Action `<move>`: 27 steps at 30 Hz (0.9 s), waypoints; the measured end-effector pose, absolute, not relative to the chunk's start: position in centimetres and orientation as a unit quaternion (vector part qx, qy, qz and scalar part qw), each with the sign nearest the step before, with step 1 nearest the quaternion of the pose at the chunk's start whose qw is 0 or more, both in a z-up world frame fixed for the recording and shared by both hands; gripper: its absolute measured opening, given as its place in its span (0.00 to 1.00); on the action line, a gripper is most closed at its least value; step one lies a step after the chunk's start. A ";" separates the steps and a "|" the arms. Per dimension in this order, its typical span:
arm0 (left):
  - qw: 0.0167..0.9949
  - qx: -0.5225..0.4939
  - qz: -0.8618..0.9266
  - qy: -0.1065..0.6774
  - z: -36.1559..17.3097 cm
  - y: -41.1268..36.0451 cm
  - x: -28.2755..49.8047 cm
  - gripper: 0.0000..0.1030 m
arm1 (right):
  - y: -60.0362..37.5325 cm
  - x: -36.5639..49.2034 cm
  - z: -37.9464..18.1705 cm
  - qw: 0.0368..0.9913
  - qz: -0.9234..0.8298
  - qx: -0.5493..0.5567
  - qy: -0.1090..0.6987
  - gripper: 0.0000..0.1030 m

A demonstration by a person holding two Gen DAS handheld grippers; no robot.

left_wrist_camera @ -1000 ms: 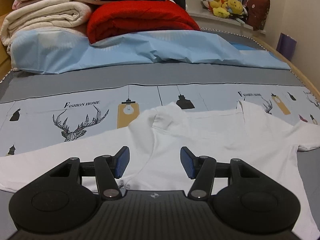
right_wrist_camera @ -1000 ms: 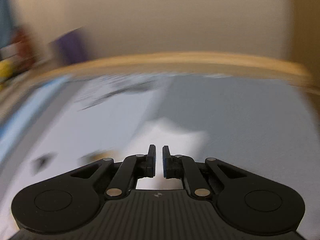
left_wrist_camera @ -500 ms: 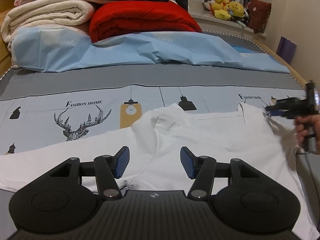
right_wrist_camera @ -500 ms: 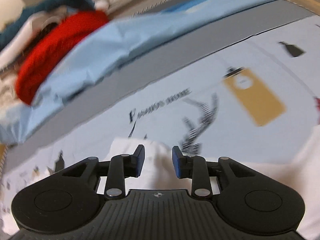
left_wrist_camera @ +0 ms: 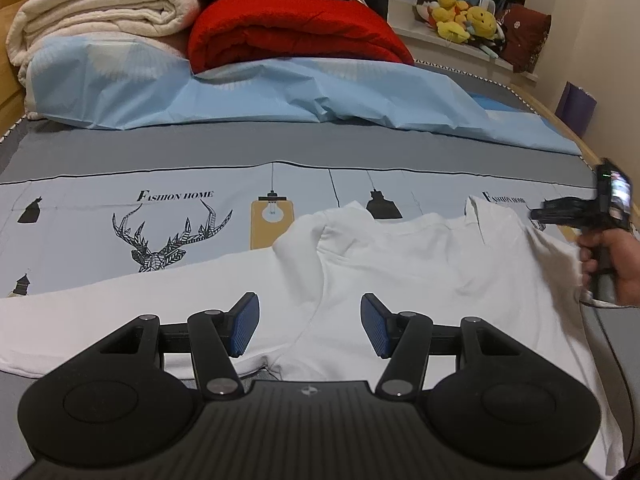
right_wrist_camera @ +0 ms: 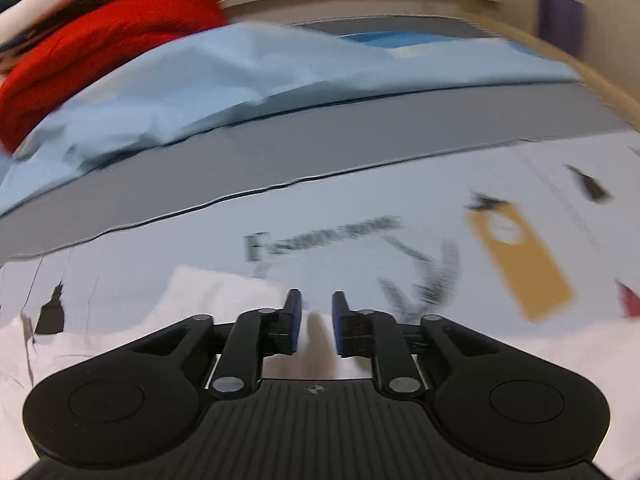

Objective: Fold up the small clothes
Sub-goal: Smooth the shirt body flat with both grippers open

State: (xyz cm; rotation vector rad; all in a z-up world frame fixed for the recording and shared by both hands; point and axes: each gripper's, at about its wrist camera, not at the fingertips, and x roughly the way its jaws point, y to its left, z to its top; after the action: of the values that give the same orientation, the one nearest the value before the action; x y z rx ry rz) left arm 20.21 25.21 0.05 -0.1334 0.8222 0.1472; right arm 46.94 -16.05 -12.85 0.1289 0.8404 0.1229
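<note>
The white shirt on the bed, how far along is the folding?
Nothing looks folded yet: the white shirt lies spread on the bedsheet. The left gripper hovers open over it. The right gripper, its jaws just closing, hangs narrowly open at the shirt's edge, gripping nothing. Every fold remains.

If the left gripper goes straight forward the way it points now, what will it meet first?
Most likely the white shirt: the left gripper points down at the cloth lying just beyond its open jaws, with nothing between them. Exact depth is unclear.

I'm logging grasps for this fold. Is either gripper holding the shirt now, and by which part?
No. The left gripper hangs open above the shirt; the right gripper's jaws, just closing, show a gap at the shoulder edge.
</note>
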 end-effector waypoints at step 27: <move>0.799 -0.110 -0.001 0.591 -9.4 21.1 6.4 0.24 | -27.7 14.5 -12.6 0.787 0.128 0.047 0.601 0.35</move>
State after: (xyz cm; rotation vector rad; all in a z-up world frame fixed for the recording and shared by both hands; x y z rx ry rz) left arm 6.40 21.07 -9.43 -0.2371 1.2691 -0.0032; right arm 14.49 -27.69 -12.63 0.1011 1.2952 0.2765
